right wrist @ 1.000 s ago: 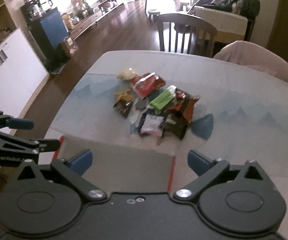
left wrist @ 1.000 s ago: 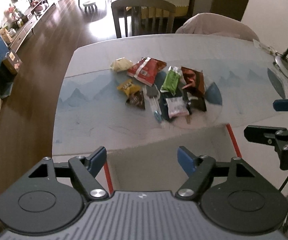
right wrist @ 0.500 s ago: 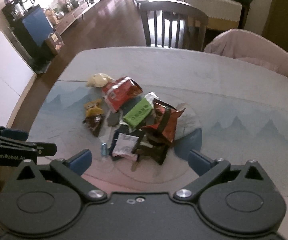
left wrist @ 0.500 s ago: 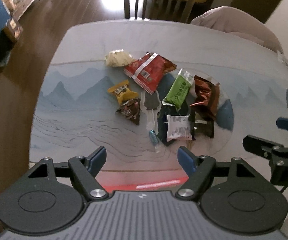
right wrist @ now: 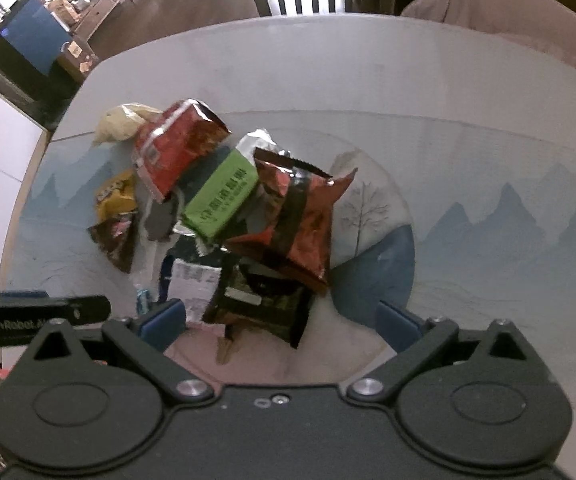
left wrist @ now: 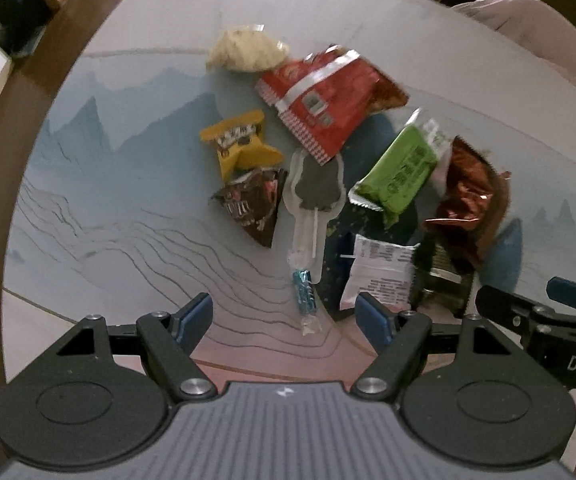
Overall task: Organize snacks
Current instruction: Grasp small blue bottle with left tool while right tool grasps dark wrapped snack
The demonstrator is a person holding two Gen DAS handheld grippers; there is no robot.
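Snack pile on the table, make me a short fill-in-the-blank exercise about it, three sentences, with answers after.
1. The packet lying between the red bag and the crinkled brown bag is coloured ____.
2. The small yellow packet lies right next to a dark ____ triangular packet.
3. Both the left tool and the right tool have nothing between their ____ pads.

Missing words: green; brown; blue
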